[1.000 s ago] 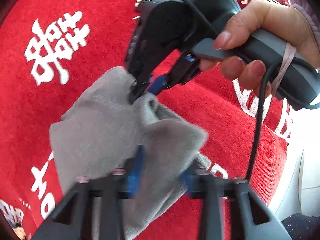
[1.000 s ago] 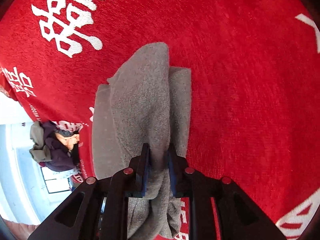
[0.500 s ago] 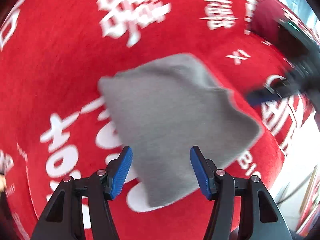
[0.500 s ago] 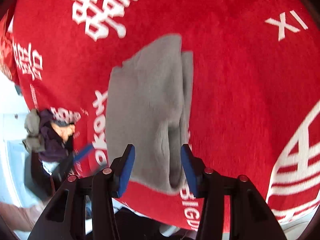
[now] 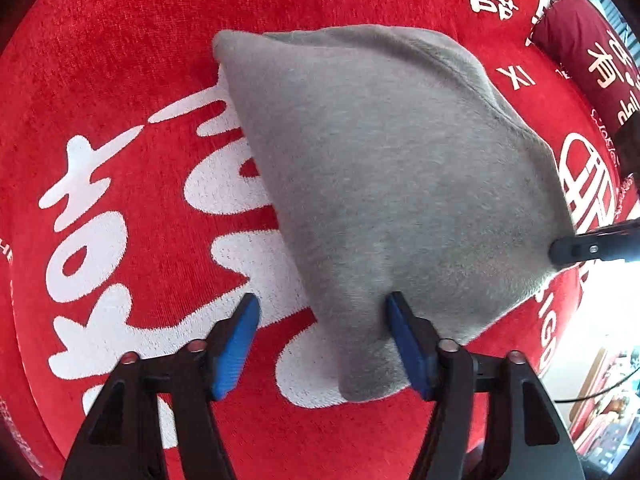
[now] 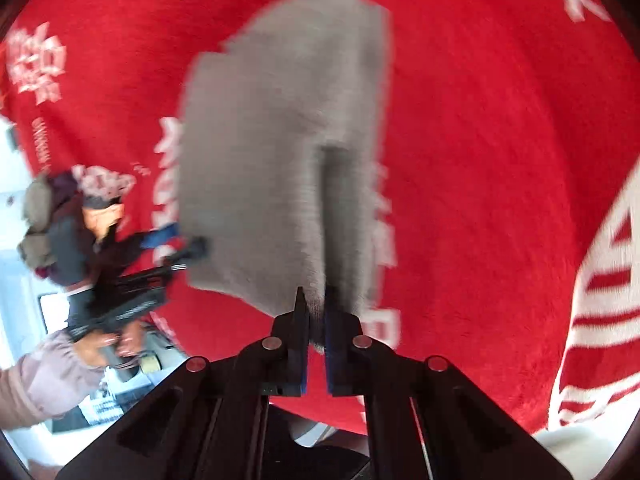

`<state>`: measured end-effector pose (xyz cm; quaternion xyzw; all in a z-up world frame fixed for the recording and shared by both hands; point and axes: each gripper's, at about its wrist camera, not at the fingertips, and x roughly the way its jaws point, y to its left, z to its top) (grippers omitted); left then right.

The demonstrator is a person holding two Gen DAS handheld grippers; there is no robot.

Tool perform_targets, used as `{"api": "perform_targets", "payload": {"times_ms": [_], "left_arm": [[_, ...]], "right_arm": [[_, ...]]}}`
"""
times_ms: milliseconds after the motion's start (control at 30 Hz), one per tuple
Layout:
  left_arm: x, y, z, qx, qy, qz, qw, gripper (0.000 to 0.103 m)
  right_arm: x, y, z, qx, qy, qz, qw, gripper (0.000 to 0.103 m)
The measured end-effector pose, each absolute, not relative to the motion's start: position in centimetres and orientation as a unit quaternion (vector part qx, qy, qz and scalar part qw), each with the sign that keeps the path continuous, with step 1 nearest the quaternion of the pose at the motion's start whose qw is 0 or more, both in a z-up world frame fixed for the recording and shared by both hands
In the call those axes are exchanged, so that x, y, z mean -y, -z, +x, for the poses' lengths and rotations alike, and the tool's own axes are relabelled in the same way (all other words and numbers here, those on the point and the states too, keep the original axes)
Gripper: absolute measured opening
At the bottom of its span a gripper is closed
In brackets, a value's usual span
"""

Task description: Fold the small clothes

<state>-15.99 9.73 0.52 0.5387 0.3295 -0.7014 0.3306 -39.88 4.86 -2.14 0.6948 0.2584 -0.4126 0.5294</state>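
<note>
On the red cloth (image 5: pixel 120 60) with its white lettering lies the grey garment (image 5: pixel 380 168), folded into a flat pad near the cloth's edge. Since a second ago both grippers let go of it and drew back, and the garment dropped from a bunched, lifted shape to lying flat. The right gripper (image 6: pixel 316 316) opened and has just snapped shut again: its fingers now pinch the near edge of the garment, though motion blur leaves the depth of the bite unclear. The left gripper (image 5: pixel 320 344) has just been opening; its blue pads (image 5: pixel 236 344) stand spread over the garment's near corner, one side apparently brushing the fabric without clamping it. Likely one fold is done and a fresh grip for the next is being taken.
</note>
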Motion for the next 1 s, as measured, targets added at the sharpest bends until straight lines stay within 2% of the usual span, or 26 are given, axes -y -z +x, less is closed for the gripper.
{"api": "perform_targets", "payload": {"times_ms": [133,300,567,767,867,1000], "left_arm": [[-9.9,-0.6,-15.4,-0.342,0.701,0.533,0.33,0.071],[-9.9,-2.4,-15.1,-0.347,0.696,0.529,0.341,0.071],[-8.2,-3.6,-15.1,-0.385,0.678,0.509,0.365,0.071],[-8.4,-2.2,-15.9,-0.39,0.646,0.531,0.385,0.071],[-9.0,-1.7,-16.1,-0.393,0.642,0.537,0.381,0.071],[-9.3,-1.5,-16.3,-0.391,0.641,0.541,0.379,0.071]], "right_arm": [[-5.7,3.4,-41.6,-0.204,0.415,0.722,0.514,0.005],[-5.7,1.2,-42.1,-0.229,0.445,0.71,0.495,0.017],[-2.5,-4.2,-42.7,-0.181,0.475,0.66,0.553,0.017],[0.4,-2.4,-40.6,-0.22,0.492,0.646,0.54,0.017],[-0.1,-0.4,-41.2,-0.246,0.503,0.658,0.503,0.017],[-1.0,0.5,-42.0,-0.217,0.498,0.683,0.488,0.017]]}}
